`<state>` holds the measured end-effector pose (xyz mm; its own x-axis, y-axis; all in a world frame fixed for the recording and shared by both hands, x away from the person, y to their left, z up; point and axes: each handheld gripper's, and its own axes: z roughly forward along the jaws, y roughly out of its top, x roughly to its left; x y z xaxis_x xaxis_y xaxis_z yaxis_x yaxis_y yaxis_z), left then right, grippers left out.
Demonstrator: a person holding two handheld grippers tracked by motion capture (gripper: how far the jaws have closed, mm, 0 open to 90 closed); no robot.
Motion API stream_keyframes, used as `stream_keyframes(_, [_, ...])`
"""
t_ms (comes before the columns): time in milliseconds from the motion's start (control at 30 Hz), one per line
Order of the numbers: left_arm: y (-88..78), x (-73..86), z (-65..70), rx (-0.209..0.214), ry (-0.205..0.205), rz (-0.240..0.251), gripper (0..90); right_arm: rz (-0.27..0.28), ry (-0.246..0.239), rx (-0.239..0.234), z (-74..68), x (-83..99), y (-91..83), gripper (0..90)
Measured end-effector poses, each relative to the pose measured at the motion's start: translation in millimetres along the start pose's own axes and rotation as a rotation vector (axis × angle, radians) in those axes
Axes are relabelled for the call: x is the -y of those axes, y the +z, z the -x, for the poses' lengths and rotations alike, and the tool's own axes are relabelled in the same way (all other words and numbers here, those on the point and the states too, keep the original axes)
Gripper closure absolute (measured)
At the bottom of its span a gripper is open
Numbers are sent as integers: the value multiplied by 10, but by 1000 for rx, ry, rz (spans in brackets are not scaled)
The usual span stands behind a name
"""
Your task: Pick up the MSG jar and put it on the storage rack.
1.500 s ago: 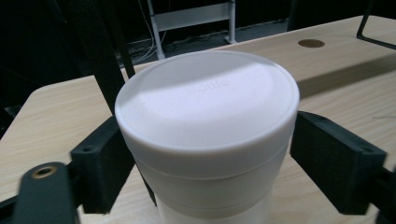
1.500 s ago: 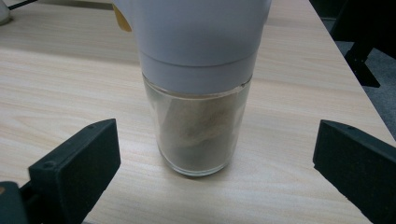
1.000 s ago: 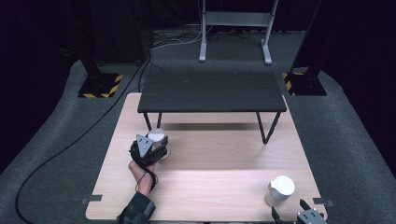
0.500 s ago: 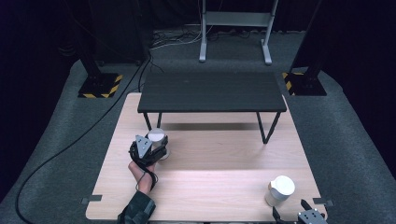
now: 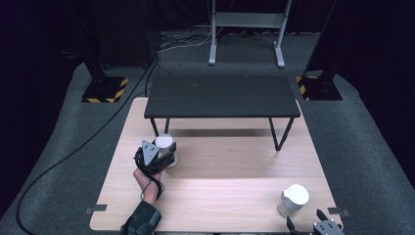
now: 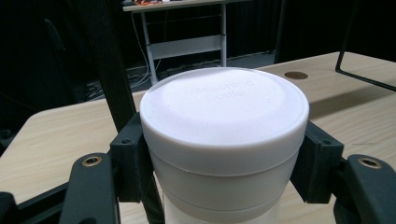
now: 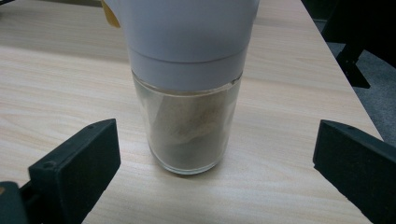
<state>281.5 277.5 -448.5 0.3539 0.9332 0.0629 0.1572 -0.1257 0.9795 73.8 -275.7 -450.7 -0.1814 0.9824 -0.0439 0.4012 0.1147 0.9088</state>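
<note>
- My left gripper [image 5: 164,155] is clamped on a white-lidded jar [image 5: 165,144] on the left side of the light wooden table [image 5: 220,196], just in front of the near left leg of the small black table [image 5: 220,95].
- In the left gripper view both black pads [image 6: 133,158] press against the white lid [image 6: 224,116] from either side; the jar stays upright.
- I can't tell from these angles whether its base rests on the wood or sits just above it.
- My right gripper [image 5: 313,221] sits at the near right edge of the wooden table, jaws wide apart and gripping nothing.
- A second jar [image 7: 187,93], glass with a white cap and brownish contents, stands upright on the wood just ahead of those jaws, between them but touching neither.
</note>
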Motion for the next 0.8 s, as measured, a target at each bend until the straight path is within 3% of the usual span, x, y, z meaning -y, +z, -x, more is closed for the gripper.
stream_keyframes(433, [-43, -131, -43, 21, -14, 2, 341, -4, -1, -5, -3, -3, 13, 0])
stream_keyframes(800, [-62, -266, -28, 48, -2, 13, 341, -6, -4, -7, 0, -3, 13, 0])
